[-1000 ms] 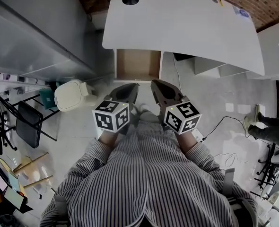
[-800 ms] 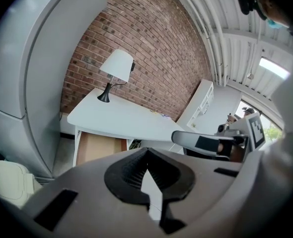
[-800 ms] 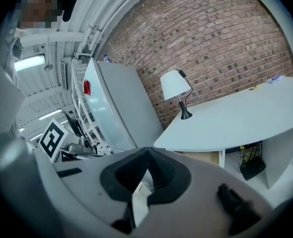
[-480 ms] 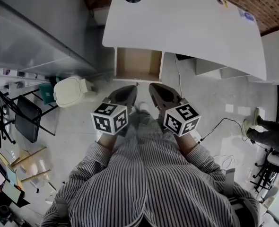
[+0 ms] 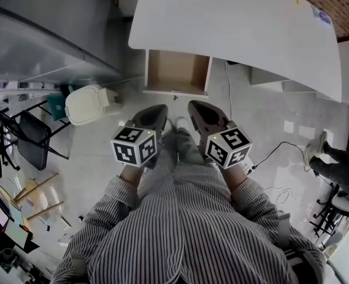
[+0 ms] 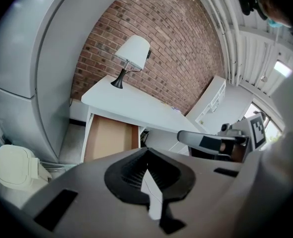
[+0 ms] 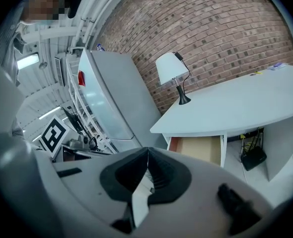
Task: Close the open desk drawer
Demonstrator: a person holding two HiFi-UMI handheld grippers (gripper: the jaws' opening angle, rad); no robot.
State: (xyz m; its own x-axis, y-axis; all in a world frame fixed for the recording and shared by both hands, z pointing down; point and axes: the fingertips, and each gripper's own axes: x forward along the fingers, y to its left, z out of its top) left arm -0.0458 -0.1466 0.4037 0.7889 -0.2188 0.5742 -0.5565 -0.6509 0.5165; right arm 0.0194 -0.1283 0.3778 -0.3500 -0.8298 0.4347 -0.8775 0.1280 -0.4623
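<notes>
Under the left end of the white desk (image 5: pixel 239 22), the drawer (image 5: pixel 177 70) stands pulled out, its brown inside bare. Its white front (image 5: pixel 175 92) faces me. Both grippers hover over the floor, short of that front and apart from it. The left gripper (image 5: pixel 160 109) is shut with nothing in it, and so is the right gripper (image 5: pixel 193 106). In the left gripper view the drawer (image 6: pixel 109 138) lies ahead beyond the closed jaws of the left gripper (image 6: pixel 147 150). In the right gripper view the drawer (image 7: pixel 201 149) sits ahead and to the right of the right gripper (image 7: pixel 147 150).
A white lidded bin (image 5: pixel 86 103) stands on the floor left of the drawer, beside a tall grey cabinet (image 5: pixel 50 28). A black chair (image 5: pixel 29 149) is further left. A cable (image 5: pixel 275 152) runs over the floor at right. A lamp (image 6: pixel 131 53) stands on the desk.
The desk and drawer have slid lower in the head view, a little nearer to the grippers. Both grippers stay shut and side by side.
</notes>
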